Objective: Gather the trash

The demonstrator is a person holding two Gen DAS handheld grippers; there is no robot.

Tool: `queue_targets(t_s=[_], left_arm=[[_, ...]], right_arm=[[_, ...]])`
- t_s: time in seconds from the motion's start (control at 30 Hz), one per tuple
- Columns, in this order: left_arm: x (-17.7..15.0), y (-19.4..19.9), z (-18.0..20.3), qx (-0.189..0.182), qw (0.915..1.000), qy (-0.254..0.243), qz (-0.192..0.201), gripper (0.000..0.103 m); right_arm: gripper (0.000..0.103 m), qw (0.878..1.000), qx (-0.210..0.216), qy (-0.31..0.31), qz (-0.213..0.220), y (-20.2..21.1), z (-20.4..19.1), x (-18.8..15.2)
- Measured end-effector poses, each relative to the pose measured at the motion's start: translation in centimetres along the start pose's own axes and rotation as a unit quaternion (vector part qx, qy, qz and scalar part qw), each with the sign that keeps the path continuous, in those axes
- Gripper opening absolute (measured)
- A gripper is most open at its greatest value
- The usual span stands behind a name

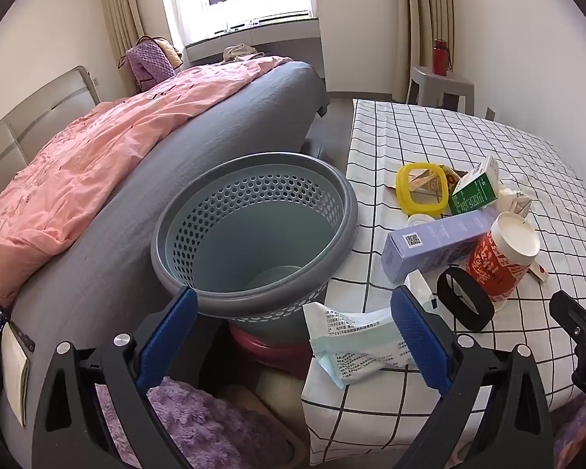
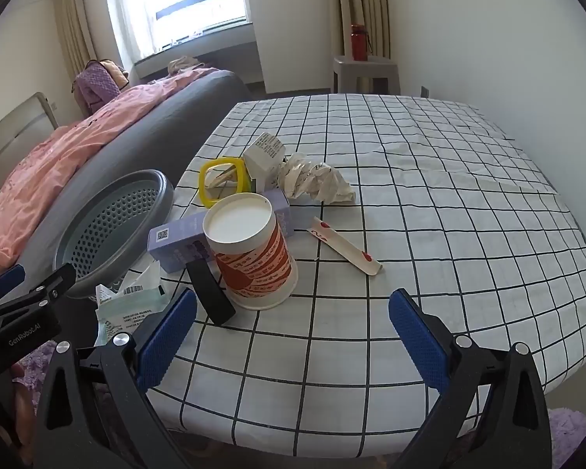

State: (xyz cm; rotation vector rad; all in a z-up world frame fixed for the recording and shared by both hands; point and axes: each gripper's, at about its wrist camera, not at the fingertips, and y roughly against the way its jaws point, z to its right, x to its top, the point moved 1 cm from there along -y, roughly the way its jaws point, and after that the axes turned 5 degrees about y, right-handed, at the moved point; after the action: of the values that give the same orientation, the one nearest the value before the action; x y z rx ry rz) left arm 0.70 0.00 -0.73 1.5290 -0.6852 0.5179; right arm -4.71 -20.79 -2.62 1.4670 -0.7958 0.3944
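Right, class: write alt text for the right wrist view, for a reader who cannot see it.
Open right gripper above a checked tablecloth, holding nothing. Ahead lies a pile of trash: an upturned paper cup, purple box, crumpled paper, yellow ring and a paper strip. A grey bin stands at the left, beside a bed.

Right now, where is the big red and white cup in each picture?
Left wrist view: the cup stands at the right, on the checked tablecloth, behind the black ring.
Right wrist view: the cup stands left of centre, close in front of the camera.
Shared landmark: the purple box lies right beside it in both.
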Motion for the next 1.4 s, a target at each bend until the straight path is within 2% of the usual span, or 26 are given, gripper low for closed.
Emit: queue_targets(t_s=[0.57, 1.4], left_arm=[[-0.5, 0.5, 0.6, 0.001, 1.0, 0.003, 0.001, 0.095], [-0.4, 1.5, -0.5, 0.0, 0.9999, 0.007, 0.007, 0.095]], right_arm=[[0.097, 1.0, 0.002, 0.003, 0.003, 0.3, -0.4, -0.1], [0.097, 1.0, 0.007, 0.001, 0.012, 1.1, -0.3, -0.3]])
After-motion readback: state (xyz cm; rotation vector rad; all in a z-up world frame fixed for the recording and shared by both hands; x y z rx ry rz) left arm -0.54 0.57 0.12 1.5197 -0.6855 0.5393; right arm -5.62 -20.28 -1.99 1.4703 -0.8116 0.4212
